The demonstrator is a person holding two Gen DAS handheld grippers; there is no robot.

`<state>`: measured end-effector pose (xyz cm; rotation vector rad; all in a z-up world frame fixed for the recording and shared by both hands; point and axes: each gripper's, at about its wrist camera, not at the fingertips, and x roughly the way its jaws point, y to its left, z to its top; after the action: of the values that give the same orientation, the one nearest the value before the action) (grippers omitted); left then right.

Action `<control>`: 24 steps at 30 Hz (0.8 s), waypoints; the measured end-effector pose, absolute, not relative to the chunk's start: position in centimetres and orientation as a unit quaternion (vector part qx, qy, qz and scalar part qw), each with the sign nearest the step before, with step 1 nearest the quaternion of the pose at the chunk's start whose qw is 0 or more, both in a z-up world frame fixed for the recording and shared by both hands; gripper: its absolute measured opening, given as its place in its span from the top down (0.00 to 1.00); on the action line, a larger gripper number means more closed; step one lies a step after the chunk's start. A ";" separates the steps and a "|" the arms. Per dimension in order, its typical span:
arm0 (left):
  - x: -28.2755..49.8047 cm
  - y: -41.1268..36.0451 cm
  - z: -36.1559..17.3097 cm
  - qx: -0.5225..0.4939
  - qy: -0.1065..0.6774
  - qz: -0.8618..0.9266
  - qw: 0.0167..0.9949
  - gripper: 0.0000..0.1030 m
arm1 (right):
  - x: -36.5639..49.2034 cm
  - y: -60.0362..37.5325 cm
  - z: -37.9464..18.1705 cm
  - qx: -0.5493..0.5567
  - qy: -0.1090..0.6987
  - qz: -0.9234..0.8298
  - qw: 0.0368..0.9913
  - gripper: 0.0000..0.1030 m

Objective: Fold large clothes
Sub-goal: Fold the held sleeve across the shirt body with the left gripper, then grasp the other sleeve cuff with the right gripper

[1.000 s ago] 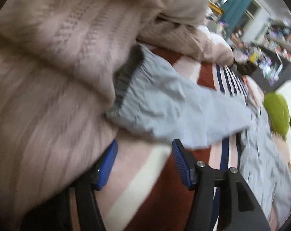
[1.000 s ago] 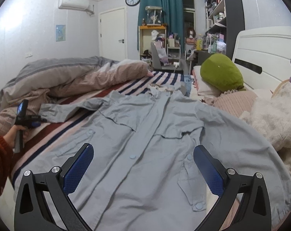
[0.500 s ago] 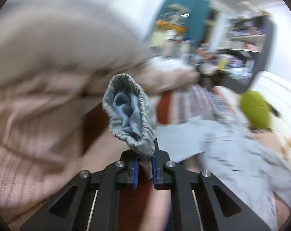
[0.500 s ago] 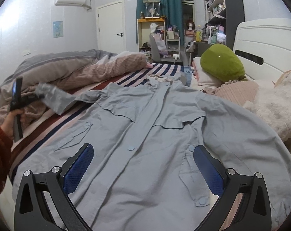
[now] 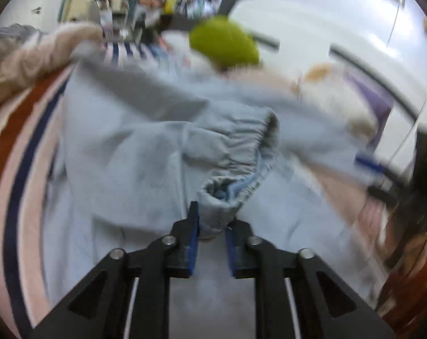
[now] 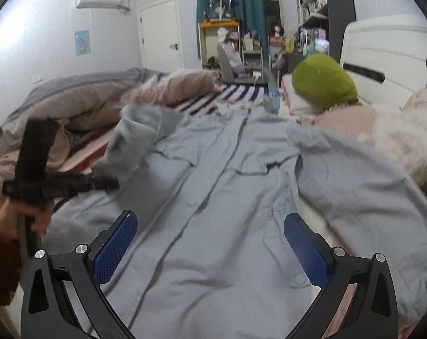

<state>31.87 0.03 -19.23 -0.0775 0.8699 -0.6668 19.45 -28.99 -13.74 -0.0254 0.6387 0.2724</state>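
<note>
A large light grey-blue button shirt [image 6: 219, 197] lies face up on the striped bed, collar toward the far end. My left gripper [image 5: 212, 234] is shut on the elastic cuff [image 5: 227, 195] of the shirt's left sleeve and holds it above the shirt body [image 5: 114, 169]. In the right wrist view the left gripper [image 6: 106, 183] is at the left, with the lifted sleeve [image 6: 137, 138] bent over toward the shirt's middle. My right gripper [image 6: 210, 245] is open and empty, low over the shirt's lower front.
A green cushion [image 6: 323, 84] and pink pillows [image 6: 346, 118] lie by the white headboard [image 6: 383, 53] at the right. A bunched pink and grey duvet [image 6: 72, 110] fills the left side. The striped sheet [image 5: 18, 147] shows beside the shirt.
My left gripper shut on the sleeve cuff by the duvet, lifted it and carried it right over the shirt body. The right gripper stayed open and nearly still.
</note>
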 end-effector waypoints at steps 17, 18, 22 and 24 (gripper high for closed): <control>21.9 12.0 -15.9 -0.047 0.341 -0.179 0.921 0.46 | 28.8 -21.1 -22.6 0.095 0.464 0.311 0.824 0.16; 21.7 12.6 -15.8 -0.054 0.341 -0.175 0.922 0.46 | 29.0 -20.5 -22.9 0.091 0.469 0.309 0.823 0.25; 21.1 13.1 -15.9 -0.060 0.339 -0.166 0.924 0.46 | 28.2 -20.2 -22.2 0.094 0.452 0.317 0.828 0.90; 21.1 12.8 -15.9 -0.059 0.337 -0.168 0.924 0.46 | 27.3 -21.2 -20.9 0.090 0.430 0.309 0.844 0.92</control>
<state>21.15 12.80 -15.87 -0.1202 0.6924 -0.3457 27.27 -21.15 -20.90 0.1893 0.9085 0.6515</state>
